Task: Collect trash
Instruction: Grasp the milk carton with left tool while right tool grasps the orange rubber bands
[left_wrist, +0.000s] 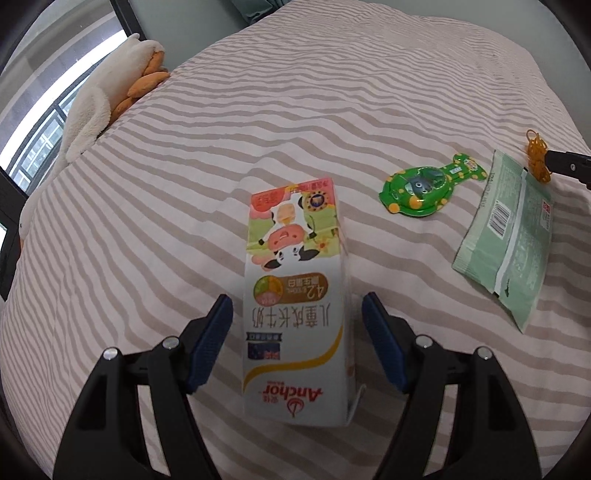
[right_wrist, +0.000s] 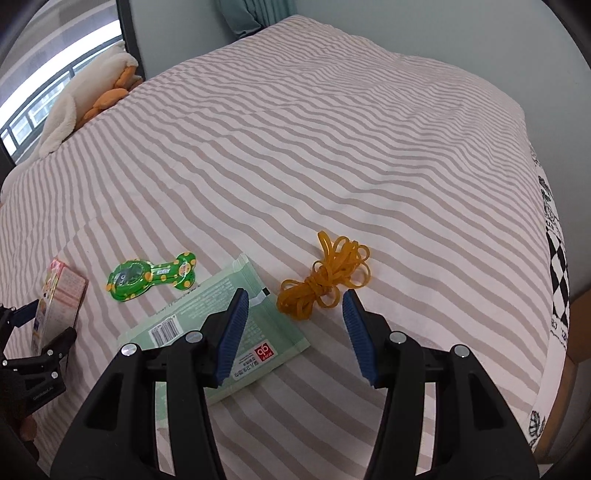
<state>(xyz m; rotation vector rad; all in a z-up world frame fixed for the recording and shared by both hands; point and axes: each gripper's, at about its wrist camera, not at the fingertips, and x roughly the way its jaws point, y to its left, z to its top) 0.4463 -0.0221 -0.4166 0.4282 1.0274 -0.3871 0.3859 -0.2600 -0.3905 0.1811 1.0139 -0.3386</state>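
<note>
Straddling glossy rectangular milk carton (left_wrist: 295, 295), ribbed blue left tongs (left_wrist: 297, 314)

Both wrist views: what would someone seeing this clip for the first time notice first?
The Anchor milk carton lies flat on the striped bedspread, between the open fingers of the left gripper. Further right lie a green spotted toy package and a pale green wrapper. The open right gripper hovers by a bundle of yellow rubber bands.
</note>
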